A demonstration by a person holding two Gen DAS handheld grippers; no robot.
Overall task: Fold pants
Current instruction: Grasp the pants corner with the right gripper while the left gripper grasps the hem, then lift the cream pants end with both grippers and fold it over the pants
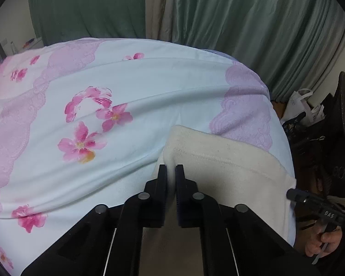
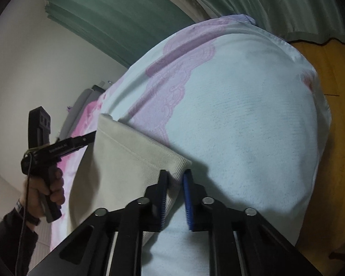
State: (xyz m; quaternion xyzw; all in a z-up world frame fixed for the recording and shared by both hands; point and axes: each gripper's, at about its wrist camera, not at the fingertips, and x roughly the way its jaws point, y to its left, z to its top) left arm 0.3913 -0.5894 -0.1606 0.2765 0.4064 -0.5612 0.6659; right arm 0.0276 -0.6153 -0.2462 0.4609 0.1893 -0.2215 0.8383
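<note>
Now both jaws pinch the cream pants at opposite corners atop the bedsheet.

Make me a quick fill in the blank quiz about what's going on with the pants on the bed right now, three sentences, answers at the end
1. The cream pants lie on a bedsheet printed with pink ____.
2. The left gripper is shut on one ____ of the pants' edge, and the right gripper on the other.
3. Behind the bed hang curtains coloured ____.

Missing words: flowers; corner; green
</note>
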